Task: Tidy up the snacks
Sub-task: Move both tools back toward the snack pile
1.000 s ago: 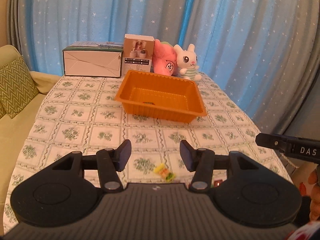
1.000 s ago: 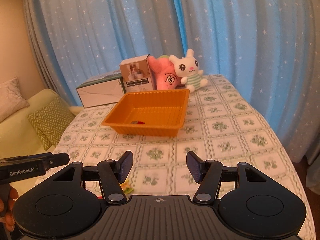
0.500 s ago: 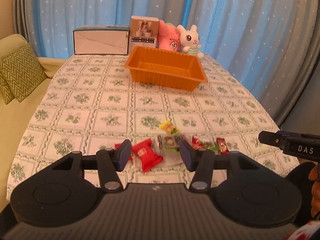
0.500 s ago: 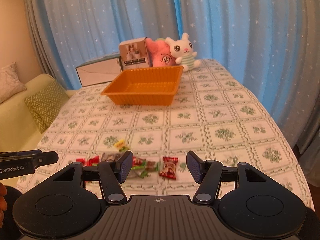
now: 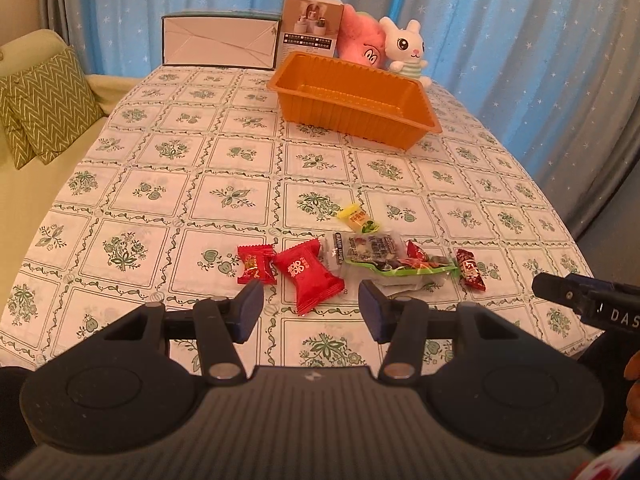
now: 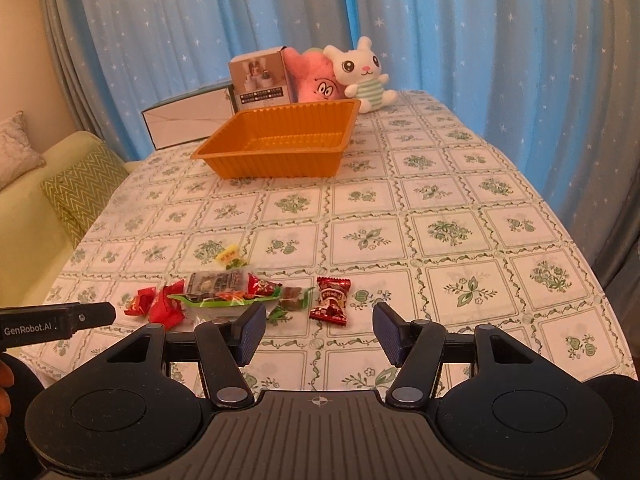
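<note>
Snacks lie in a loose row near your edge of the floral tablecloth (image 5: 224, 196): a small red candy (image 5: 256, 264), a larger red candy packet (image 5: 308, 276) just beside it, a clear wrapper with dark print (image 5: 366, 246) overlapping a green-edged packet (image 5: 404, 270), a yellow candy (image 5: 356, 220) just behind them, and a dark red candy (image 5: 471, 270) at the right end. Your left gripper (image 5: 311, 309) hangs over the near edge with its fingers spread wide and nothing between them; the larger red packet sits just ahead of that gap. Your right gripper (image 6: 319, 333) is likewise released and empty, and the dark red candy (image 6: 330, 301) lies just ahead of its left finger. The orange tray (image 5: 352, 98) stands well apart from the snacks, toward the far end of the table; from these angles you cannot tell whether anything lies inside it. Behind it stand a white product box (image 5: 312, 24), a long pale carton (image 5: 220, 42), a pink plush (image 5: 362, 42) and a white bunny plush (image 5: 406, 50), against star-dotted blue curtains (image 5: 500, 20).
</note>
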The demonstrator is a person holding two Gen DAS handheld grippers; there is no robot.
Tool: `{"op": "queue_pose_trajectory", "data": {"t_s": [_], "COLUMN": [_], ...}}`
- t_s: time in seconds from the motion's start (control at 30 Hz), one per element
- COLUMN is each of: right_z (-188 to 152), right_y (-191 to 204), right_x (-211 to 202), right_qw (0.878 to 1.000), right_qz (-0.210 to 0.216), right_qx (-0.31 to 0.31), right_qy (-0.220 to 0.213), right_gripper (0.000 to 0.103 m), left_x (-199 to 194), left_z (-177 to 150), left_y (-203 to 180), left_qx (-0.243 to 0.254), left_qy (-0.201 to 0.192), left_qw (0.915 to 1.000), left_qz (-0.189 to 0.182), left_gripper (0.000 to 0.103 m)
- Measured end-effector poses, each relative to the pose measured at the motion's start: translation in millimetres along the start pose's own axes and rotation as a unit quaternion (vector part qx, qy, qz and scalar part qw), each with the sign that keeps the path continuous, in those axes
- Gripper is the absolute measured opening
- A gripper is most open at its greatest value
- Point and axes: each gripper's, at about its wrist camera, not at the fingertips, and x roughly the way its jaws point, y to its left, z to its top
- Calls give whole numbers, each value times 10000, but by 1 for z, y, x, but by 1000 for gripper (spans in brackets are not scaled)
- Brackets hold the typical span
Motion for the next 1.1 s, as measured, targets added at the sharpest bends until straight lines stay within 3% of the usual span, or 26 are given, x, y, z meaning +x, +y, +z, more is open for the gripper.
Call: {"op": "queue_pose_trajectory", "data": {"t_s": [0.63,1.1], "right_z": [-5,2], "right_y": [-10,-12], "right_x": [54,87], "right_qw": [9992,9985], "right_qz": [-162,-228], "right_qx": [71,33], "right_qy": [362,494], "right_gripper": [59,59], "left_x": [60,93], "left_z": [7,16], "left_y": [6,11], "left_qx": [-241,-448], "left_qy": [409,553], "left_qw": [9988,9973], "left_qz": [-97,-202], "left_gripper": [32,29]}}
